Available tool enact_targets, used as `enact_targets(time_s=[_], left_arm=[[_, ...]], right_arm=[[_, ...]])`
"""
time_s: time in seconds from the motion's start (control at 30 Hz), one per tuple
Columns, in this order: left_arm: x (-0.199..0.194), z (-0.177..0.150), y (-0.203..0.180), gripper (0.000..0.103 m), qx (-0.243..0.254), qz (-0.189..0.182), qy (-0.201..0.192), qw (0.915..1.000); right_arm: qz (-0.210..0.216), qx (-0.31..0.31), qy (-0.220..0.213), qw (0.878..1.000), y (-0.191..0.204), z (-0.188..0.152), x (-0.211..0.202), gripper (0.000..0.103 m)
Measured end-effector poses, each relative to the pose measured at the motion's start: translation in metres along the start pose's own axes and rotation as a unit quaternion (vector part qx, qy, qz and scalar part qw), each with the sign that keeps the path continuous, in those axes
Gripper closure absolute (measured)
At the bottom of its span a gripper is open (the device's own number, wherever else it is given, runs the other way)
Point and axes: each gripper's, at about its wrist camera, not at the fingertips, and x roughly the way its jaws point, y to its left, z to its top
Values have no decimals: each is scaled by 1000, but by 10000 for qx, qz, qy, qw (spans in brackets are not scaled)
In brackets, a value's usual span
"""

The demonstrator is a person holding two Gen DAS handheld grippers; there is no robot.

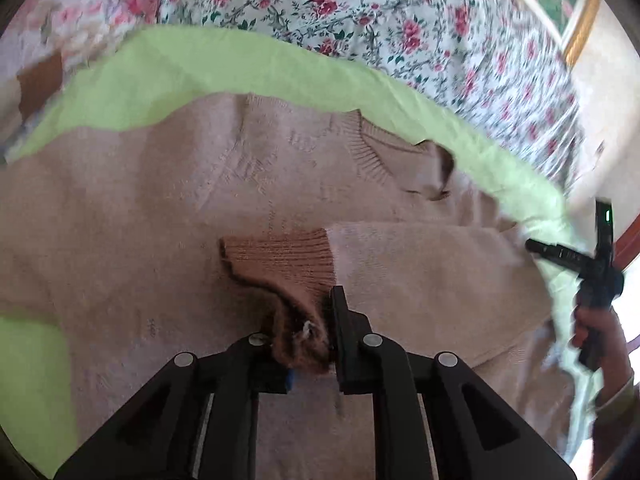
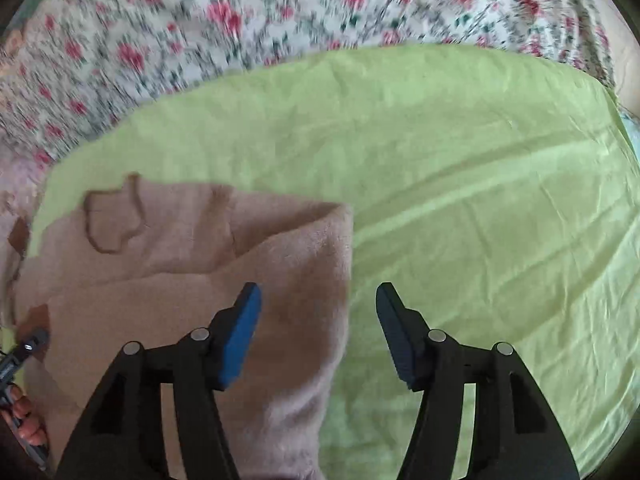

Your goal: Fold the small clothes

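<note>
Beige sweater [image 1: 168, 208] flat on green sheet [image 2: 460, 168] over bed. Left gripper [image 1: 316, 344] fingers clamped on brown ribbed cuff [image 1: 280, 264]; sleeve [image 1: 420, 256] runs crosswise, rightward from fingers, across sweater body. Right gripper [image 2: 318, 332] fingers apart, nothing between; folded sweater edge [image 2: 340, 280] lies just left of centre of gap, beneath fingers. Left hand nearer cuff, so likely lays it down.
</note>
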Motion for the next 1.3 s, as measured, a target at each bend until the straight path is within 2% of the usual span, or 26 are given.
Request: enact_targets(time_s=[0.03,0.1,0.13,0.2,0.23,0.27,0.3,0.37,0.4,0.47,0.57,0.67,0.7,0.73,0.8,0.83,0.9,1.0,1.07,1.13,1.17,1.2,1.27,1.3], left_arm=[[0,1,-1,90,94,173,-15,9998],[-3,2,3,90,53,162,-39,9998],[-7,1,4,90,51,120,-97,9999],[-12,-2,4,90,141,121,-131,9997],[-13,-5,3,90,189,147,-118,9996],[-14,-6,2,90,219,161,-100,9996],[-16,-10,2,90,237,186,-77,9995],[-18,-16,7,90,228,229,-36,9995],[-20,-20,11,89,199,277,1,9994],[-29,-25,21,88,111,338,10,9994],[-56,-25,41,88,-7,554,-214,9982],[-83,-11,65,75,-84,949,-512,9941],[-89,-4,73,64,-71,1173,-581,9914],[-92,3,79,53,-31,1391,-624,9883],[-95,22,93,38,130,1972,-693,9778],[-94,31,101,34,204,2224,-698,9722],[-89,51,118,33,390,2757,-662,9582],[-64,85,142,23,742,3389,-467,9367],[-45,99,154,22,1005,3852,-298,9169],[-22,111,172,21,1049,4210,6,9010],[-14,115,180,21,1060,4272,119,8978],[-7,118,190,23,1026,4236,231,8997],[0,120,205,61,901,4138,358,9052],[3,119,215,98,754,4018,494,9113]], right_arm=[[-397,25,19,9992,-4,1,5,43],[-280,311,-128,9990,-12,-3,-8,44],[26,372,-262,9990,-10,-9,-21,44],[910,259,-496,9943,2,-27,-49,44],[1513,180,-476,9872,12,-40,-59,44],[1903,116,-353,9810,18,-51,-61,44],[2015,79,-128,9794,22,-63,-58,44],[1427,130,157,9896,18,-79,-46,46],[1432,272,111,9893,10,-85,-44,48],[1620,712,-26,9842,-1,-87,-54,49],[1950,750,-308,9774,5,-88,-83,47],[2197,622,-422,9727,30,-92,-102,46],[2266,594,-425,9712,33,-96,-107,45],[2360,577,-412,9692,39,-101,-112,45],[2480,532,-323,9667,49,-107,-113,45],[2501,490,-258,9666,54,-111,-113,44],[2559,455,-140,9655,62,-119,-110,44],[2588,395,28,9651,74,-125,-102,44],[2616,353,133,9644,81,-129,-99,44],[2659,359,195,9631,86,-131,-96,44],[2686,372,220,9623,88,-132,-95,44],[2672,373,230,9626,89,-133,-94,44],[2614,354,241,9643,92,-133,-93,44],[2505,391,221,9671,93,-132,-92,44]])
